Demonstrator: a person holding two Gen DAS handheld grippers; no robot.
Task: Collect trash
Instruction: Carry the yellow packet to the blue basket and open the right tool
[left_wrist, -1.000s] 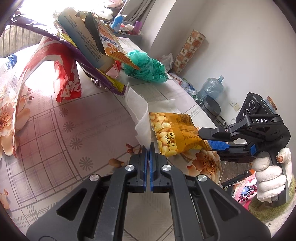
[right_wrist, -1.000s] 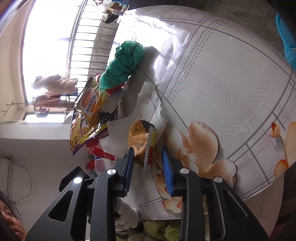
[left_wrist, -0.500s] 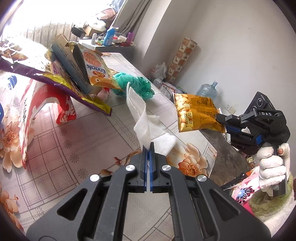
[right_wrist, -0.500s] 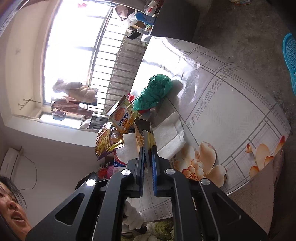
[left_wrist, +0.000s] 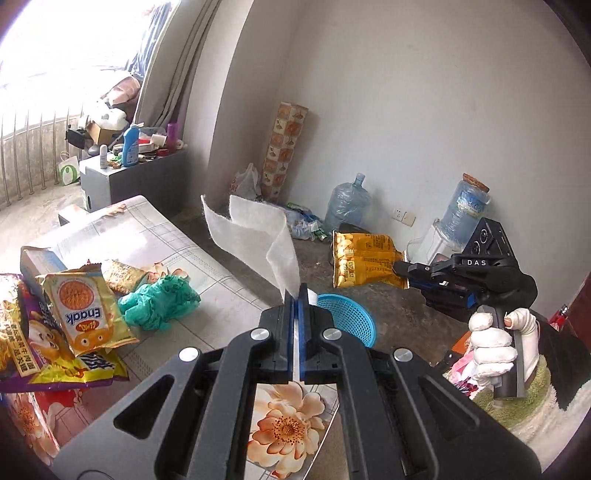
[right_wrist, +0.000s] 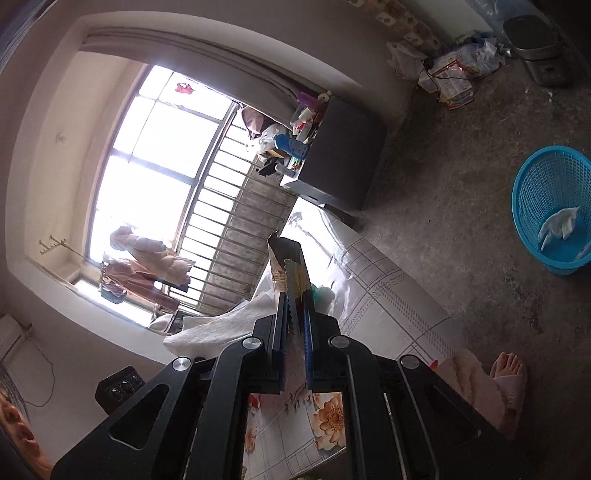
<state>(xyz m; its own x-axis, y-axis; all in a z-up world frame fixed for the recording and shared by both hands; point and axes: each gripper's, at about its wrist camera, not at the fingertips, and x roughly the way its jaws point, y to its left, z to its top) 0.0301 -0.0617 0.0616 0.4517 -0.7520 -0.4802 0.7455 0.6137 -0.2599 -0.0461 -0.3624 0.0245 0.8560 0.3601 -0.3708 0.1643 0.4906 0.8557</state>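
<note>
My left gripper (left_wrist: 296, 291) is shut on a white paper tissue (left_wrist: 255, 236) and holds it up in the air past the table's edge. My right gripper (right_wrist: 295, 295) is shut on a yellow snack bag (left_wrist: 362, 264), seen edge-on in the right wrist view (right_wrist: 286, 262). In the left wrist view the right gripper (left_wrist: 402, 271) holds the bag above the floor, to the right of the tissue. A blue mesh trash basket (left_wrist: 347, 321) stands on the floor below both; it also shows in the right wrist view (right_wrist: 554, 206) with white paper in it.
The flowered table (left_wrist: 177, 258) carries a pile of snack wrappers (left_wrist: 81, 317) and a crumpled green bag (left_wrist: 159, 299). Water jugs (left_wrist: 347, 206) and floor litter stand by the wall. A slippered foot (right_wrist: 506, 373) is beside the table.
Both grippers have lifted off the table and swung towards the floor side. The tissue and the snack bag have come up with them, and the blue basket has come into view.
</note>
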